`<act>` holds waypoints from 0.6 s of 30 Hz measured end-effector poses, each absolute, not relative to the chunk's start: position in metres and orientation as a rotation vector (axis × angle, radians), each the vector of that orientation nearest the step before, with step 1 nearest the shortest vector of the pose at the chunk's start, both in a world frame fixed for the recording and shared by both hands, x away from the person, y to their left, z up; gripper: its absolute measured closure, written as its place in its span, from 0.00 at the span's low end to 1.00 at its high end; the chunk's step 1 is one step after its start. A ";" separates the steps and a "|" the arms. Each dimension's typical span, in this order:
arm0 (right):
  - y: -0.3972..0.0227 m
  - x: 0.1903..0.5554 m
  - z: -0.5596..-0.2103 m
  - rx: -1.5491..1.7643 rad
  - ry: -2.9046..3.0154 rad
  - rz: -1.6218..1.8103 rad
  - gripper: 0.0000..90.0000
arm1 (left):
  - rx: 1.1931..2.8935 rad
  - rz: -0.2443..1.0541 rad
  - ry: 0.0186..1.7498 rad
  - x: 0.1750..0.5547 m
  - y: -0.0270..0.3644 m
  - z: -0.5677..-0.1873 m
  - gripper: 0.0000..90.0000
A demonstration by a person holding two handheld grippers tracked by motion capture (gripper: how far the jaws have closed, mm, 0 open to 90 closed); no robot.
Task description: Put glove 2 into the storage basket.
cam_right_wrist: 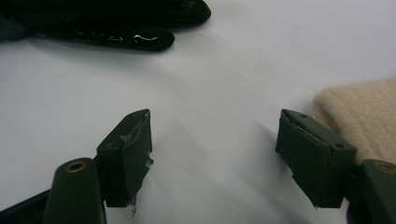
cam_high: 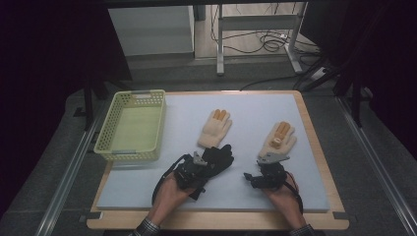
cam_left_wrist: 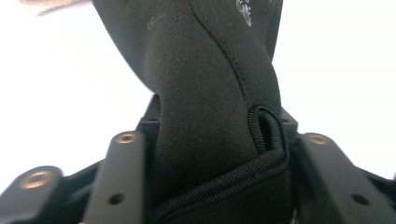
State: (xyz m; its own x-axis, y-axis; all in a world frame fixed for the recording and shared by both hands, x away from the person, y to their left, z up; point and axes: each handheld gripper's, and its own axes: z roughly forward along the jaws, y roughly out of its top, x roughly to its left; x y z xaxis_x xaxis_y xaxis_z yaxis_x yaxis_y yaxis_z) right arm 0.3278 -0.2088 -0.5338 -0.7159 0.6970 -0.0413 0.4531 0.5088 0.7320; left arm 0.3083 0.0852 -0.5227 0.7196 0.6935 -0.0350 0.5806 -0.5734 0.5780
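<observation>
Left gripper view is showing your left gripper [cam_left_wrist: 210,182] clamping the cuff of the black fabric glove [cam_left_wrist: 205,93], which is lying on the pale blue table mat [cam_high: 246,113]. Your right gripper [cam_right_wrist: 212,158] is resting with jaws apart beside a beige knitted glove [cam_right_wrist: 359,112].

Just right of the yellow basket [cam_high: 132,125], the left gripper [cam_high: 205,166] clamps a black glove [cam_high: 219,156]; two cream gloves [cam_high: 215,128] lie farther right, the right gripper [cam_high: 259,173] below the far one.
</observation>
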 end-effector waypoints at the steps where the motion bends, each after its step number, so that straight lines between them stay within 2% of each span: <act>1: -0.209 0.328 -0.534 0.960 2.424 1.032 0.29 | 2.348 0.258 0.960 0.309 0.087 -0.523 0.67; 5: -0.209 0.328 -0.534 0.962 2.424 1.031 0.29 | 2.335 0.231 0.950 0.312 0.090 -0.520 0.71; 18: -0.208 0.327 -0.534 0.964 2.420 1.029 0.29 | 2.288 0.271 0.928 0.319 0.092 -0.492 0.71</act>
State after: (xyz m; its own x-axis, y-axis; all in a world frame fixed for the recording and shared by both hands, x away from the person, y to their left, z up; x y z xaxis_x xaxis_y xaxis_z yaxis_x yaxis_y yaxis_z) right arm 0.3273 -0.2085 -0.5339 -0.7124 0.7004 -0.0426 0.4553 0.5076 0.7315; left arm 0.3193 0.0917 -0.4922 0.7285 0.6833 -0.0487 0.5502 -0.5412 0.6359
